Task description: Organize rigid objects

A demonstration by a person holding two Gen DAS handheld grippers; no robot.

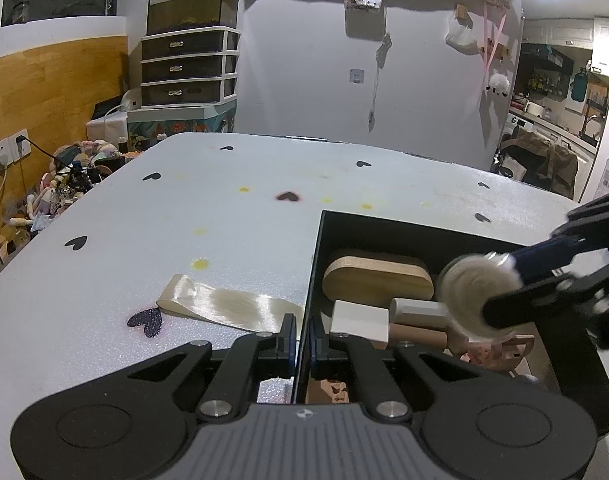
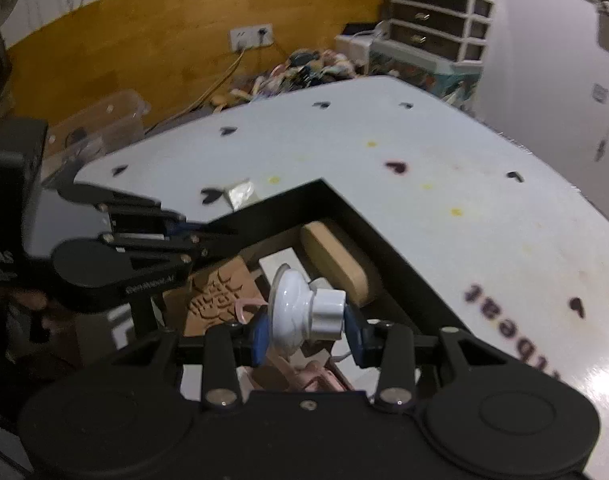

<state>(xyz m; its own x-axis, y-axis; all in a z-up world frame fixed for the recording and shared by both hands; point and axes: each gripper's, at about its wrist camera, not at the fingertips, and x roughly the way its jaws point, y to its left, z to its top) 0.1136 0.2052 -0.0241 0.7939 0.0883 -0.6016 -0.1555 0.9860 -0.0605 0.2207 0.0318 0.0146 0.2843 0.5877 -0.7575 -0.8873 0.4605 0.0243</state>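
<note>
Matt black box (image 1: 464, 236) holding smooth pale wooden blocks (image 1: 378, 282). Glossy cream satin ribbon (image 1: 228, 304) on the finely textured white tabletop (image 1: 224, 216). Translucent plastic suction cup (image 2: 290, 312) with a shiny metal cap.

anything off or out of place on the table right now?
One stray: a cream satin ribbon lies loose on the table just outside the black box. Yellow stains dot the tabletop. The wooden pieces sit jumbled in the box.

One box (image 1: 318, 240), one ribbon (image 1: 228, 308)
</note>
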